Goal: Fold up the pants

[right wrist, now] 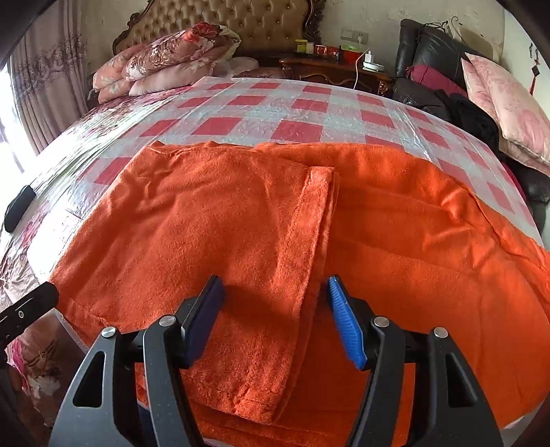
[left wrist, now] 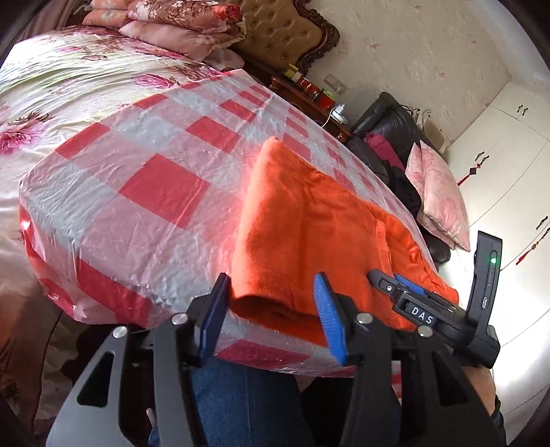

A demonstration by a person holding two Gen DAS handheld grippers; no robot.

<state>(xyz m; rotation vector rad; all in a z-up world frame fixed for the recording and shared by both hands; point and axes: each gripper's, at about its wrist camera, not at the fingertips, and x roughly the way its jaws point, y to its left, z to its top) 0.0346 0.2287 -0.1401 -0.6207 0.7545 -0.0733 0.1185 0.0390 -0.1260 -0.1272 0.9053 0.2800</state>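
Observation:
Orange fleece pants [right wrist: 240, 220] lie folded on a red-and-clear checked plastic sheet [right wrist: 302, 113] over the bed. One layer is folded over, its edge running down the middle. My right gripper [right wrist: 275, 302] is open and empty, just above the pants' near part. My left gripper [left wrist: 271, 309] is open and empty at the pants' left near corner [left wrist: 309, 223]. The right gripper's body shows at the right in the left wrist view [left wrist: 429, 309].
Floral bedding [left wrist: 68, 86] and stacked pillows [right wrist: 165, 58] lie toward the headboard [right wrist: 227, 24]. A nightstand [right wrist: 337, 65] with small items, a black leather chair [right wrist: 433, 62] and pink cushions [right wrist: 505, 99] stand at the right. The person's jeans [left wrist: 240, 405] show below.

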